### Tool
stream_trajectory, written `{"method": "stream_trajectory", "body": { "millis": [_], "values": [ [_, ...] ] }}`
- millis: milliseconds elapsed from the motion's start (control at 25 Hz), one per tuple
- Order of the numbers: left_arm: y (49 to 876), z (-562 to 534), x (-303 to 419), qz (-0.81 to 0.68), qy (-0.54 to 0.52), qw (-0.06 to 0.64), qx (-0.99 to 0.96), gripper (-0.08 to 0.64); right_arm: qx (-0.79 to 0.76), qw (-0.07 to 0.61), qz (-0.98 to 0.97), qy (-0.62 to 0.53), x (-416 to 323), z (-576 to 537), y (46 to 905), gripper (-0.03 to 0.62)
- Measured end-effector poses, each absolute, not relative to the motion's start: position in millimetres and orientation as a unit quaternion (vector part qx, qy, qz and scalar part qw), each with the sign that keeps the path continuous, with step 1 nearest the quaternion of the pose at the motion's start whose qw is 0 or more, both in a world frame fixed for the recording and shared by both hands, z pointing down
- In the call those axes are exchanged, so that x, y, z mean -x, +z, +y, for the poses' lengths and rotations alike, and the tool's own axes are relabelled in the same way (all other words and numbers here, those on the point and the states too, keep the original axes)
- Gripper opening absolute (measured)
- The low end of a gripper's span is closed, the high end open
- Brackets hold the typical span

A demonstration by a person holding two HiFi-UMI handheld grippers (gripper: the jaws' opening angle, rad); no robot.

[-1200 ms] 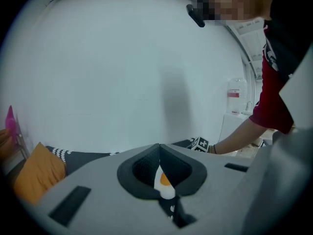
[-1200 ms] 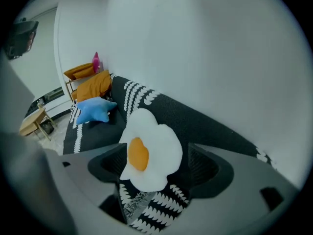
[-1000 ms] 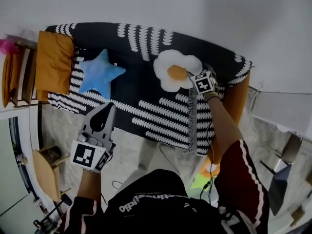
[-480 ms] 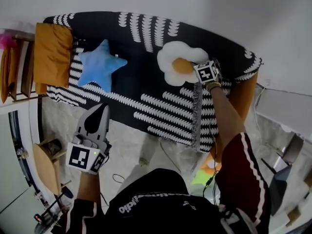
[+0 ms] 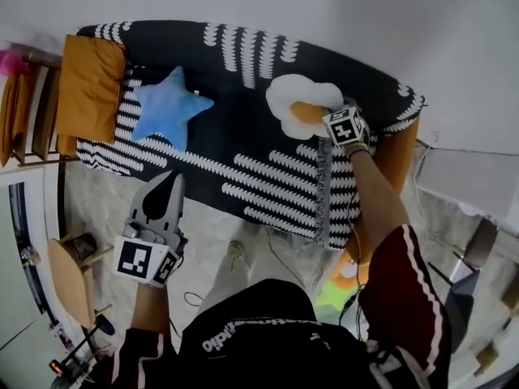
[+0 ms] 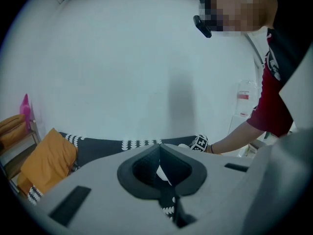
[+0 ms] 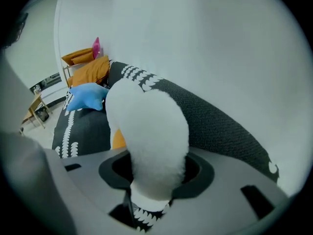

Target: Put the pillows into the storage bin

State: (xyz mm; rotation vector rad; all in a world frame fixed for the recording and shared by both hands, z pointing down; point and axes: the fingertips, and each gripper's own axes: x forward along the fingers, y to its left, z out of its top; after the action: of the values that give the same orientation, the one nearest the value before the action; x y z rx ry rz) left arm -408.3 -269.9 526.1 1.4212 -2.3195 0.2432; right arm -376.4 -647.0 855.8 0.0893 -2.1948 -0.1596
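1. The right gripper [image 7: 154,180] has just been closing its jaws and now pinches the white rim of the fried-egg pillow [image 7: 146,126], bunched between them.
2. That pillow is at the right end of the black patterned sofa [image 5: 243,148]; it possibly rests on the cover.
3. The left gripper [image 6: 161,168] is clenched on nothing, over the floor in front of the sofa.
4. A blue star pillow [image 5: 168,108] lies near the sofa's left end.

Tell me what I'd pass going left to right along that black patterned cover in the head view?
Orange cushion → blue star pillow → fried-egg pillow → right claw, whose jaws have just been closing on that pillow.
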Motion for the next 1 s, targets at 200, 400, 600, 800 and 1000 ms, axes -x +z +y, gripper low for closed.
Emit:
{"method": "stream_trajectory", "body": {
  "millis": [200, 400, 600, 800, 1000],
  "values": [
    [510, -248, 396, -0.833, 0.068, 0.186, -0.517, 0.003, -0.059, 0.443, -0.892, -0.07, 357, -641, 810, 0.187],
    [485, -219, 385, -0.834, 0.053, 0.159, -0.526, 0.003, -0.099, 0.415, -0.904, -0.037, 330, -630, 749, 0.186],
    [458, -174, 373, -0.837, 0.046, 0.134, -0.528, 0.003, -0.131, 0.396, -0.909, -0.003, 292, -591, 695, 0.186],
    [438, -137, 356, -0.835, 0.026, 0.11, -0.538, 0.003, -0.149, 0.376, -0.915, 0.0, 261, -545, 643, 0.187],
    [426, -106, 338, -0.832, 0.008, 0.095, -0.547, 0.003, -0.159, 0.346, -0.925, 0.015, 232, -489, 597, 0.186]
  ]
}}
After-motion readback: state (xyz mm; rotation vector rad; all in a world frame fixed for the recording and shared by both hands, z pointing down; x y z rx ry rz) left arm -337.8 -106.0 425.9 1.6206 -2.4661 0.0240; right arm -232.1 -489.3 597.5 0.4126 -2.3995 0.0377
